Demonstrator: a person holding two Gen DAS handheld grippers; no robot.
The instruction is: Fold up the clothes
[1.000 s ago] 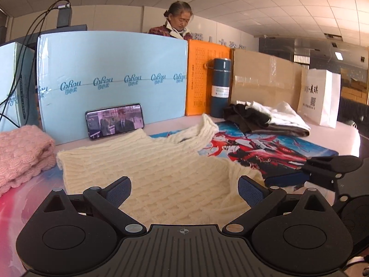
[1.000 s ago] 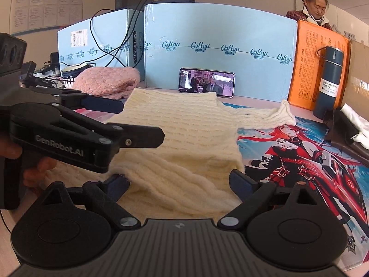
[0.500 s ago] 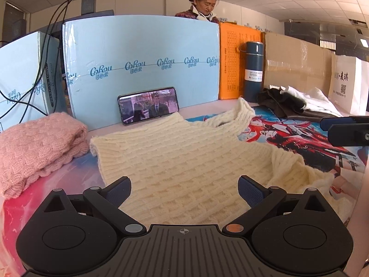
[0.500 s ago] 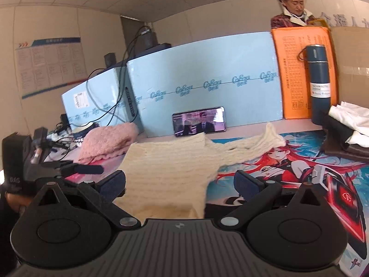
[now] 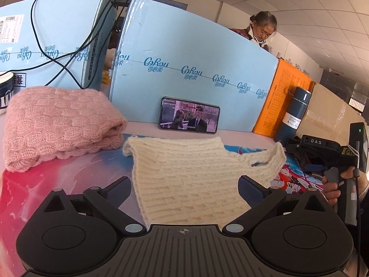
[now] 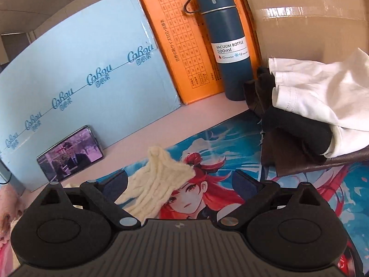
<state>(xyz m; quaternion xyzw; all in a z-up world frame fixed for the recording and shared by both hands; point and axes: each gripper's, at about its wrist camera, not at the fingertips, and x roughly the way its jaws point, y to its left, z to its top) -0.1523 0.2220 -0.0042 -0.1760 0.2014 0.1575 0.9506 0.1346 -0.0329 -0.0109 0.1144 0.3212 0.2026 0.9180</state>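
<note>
On counter (image 5: 147, 128), cream sweater (image 5: 189, 180) spread flat on printed mat (image 6: 230, 152), ready for folding. Left hand-held gripper (image 5: 184, 190) released over body; right hand-held gripper (image 6: 180, 184) released, lined up on sleeve (image 6: 159, 180). Pink sweater (image 5: 57, 122) folded aside.

Office-like workroom, tiled drop ceiling (image 5: 322, 11), counter (image 6: 161, 124) walled off by blue cartons (image 5: 184, 53) and cardboard (image 6: 299, 11), cables (image 5: 57, 46) trailing over them, phone (image 5: 189, 118) propped up, flask (image 6: 227, 39), person (image 5: 260, 31) beyond the partition
</note>
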